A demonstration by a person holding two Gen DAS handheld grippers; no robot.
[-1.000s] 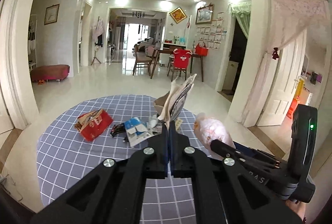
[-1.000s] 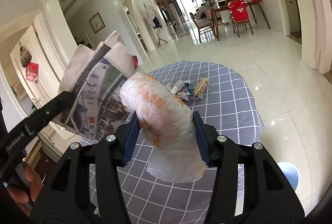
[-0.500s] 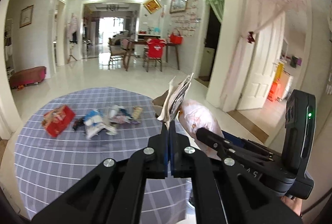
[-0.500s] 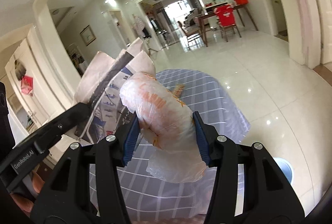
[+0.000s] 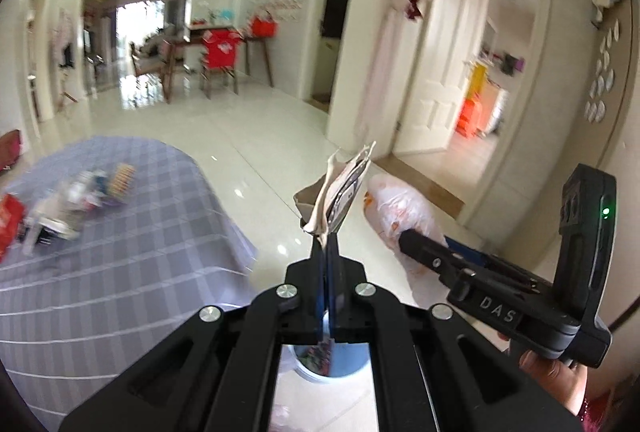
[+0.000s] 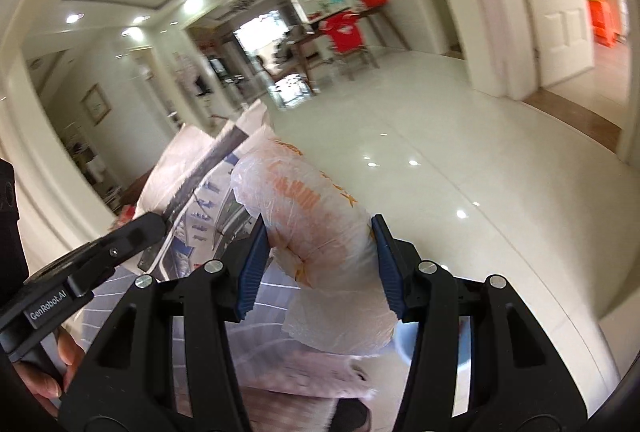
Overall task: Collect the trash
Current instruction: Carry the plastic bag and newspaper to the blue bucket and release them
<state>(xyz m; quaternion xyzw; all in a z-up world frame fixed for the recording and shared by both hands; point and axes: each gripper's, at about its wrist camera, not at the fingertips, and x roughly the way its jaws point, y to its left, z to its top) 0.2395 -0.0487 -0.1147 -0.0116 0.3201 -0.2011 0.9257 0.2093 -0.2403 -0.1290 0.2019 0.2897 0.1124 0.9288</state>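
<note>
On the far left of the left wrist view, the round worktop [image 5: 132, 232] in its grey checked cloth holds a blurred cluster of litter: a red packet [image 5: 8, 222] at the frame edge, some white and dark wrappers [image 5: 60, 216], and a striped wrapper [image 5: 120, 181] just beside them. That pile is what is left of the job, as far as the views show.

Further right, the left claw [image 5: 327, 232] is pressed together on a folded newspaper [image 5: 340, 192], which stands up from the tips, off the worktop edge and over the tiled floor. Directly below it, seen through the claw's frame, is a blue bin [image 5: 332, 360] with something colourful already inside; what exactly cannot be made out.

Right again, the right claw [image 6: 318, 244] pinches a crumpled plastic bag [image 6: 316, 216] with orange print, its jaws held fairly wide by the bag's bulk. The bag hangs in the air just beside the newspaper, and the bin's pale blue rim peeks out below it.

So, by my reading, the task is partway along: two pieces are lifted and brought over the bin but not yet dropped, and several more wait on the worktop. Letting go of both should come next, the stiff newspaper probably falling cleanly, the light bag perhaps clinging or drifting.
</note>
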